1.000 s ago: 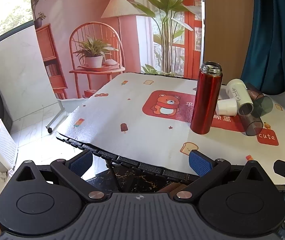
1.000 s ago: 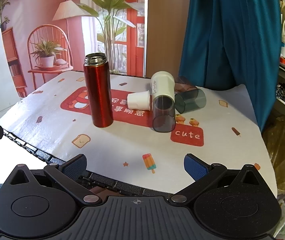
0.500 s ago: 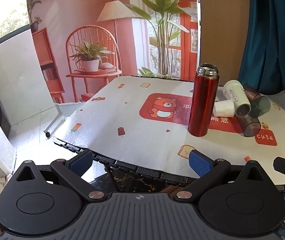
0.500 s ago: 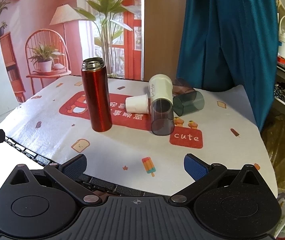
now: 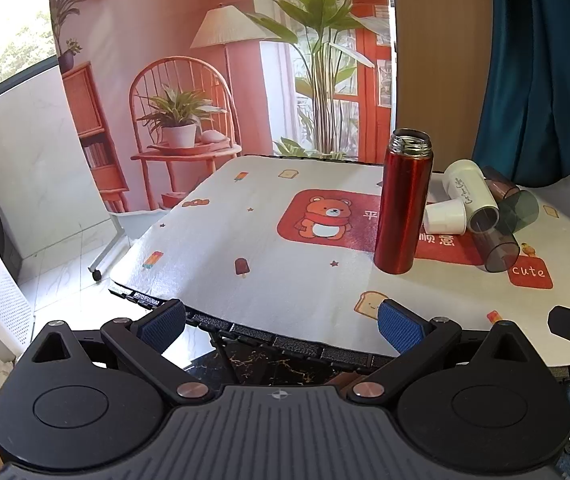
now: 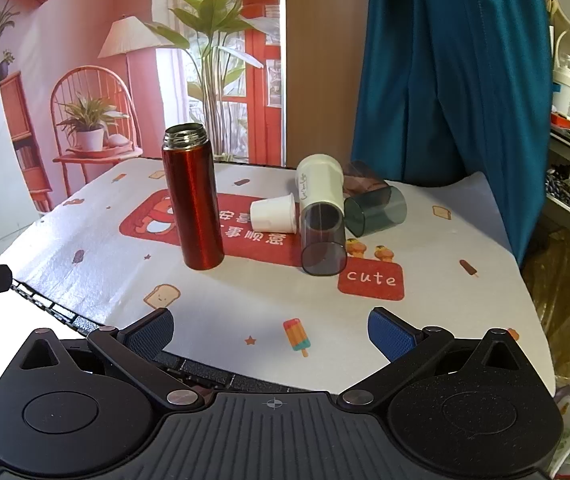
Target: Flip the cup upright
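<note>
— Right wrist view: what is seen on the worktop (image 6: 465,240)?

— A red steel flask (image 6: 193,196) is seen standing upright and uncapped on a printed mat. To its right a small white paper cup (image 6: 273,213) is laid on its side, with its mouth turned right. Just beside it, a cream tumbler with a smoky clear sleeve (image 6: 321,216) is laid with its open end toward the near edge, and a dark green translucent cup (image 6: 375,210) is laid on its side at the far right of the group. A brownish cup behind these is only partly shown.

— Is the paper cup touched by anything?

— Contact with the cream tumbler seems likely, but it cannot be told for certain. It is not touched by either tool.

— How is the right gripper (image 6: 271,330) held?

— Its jaws are spread wide with nothing between them, and it is kept over the near edge, well apart from the cups.

— And the left wrist view?

— The left gripper (image 5: 281,322) is likewise seen with jaws wide apart and nothing held, at the near left edge of the worktop (image 5: 245,240). From there the flask (image 5: 403,200) is seen in front of the paper cup (image 5: 445,218), which is partly hidden, with the cream tumbler (image 5: 475,196) to its right.
</note>
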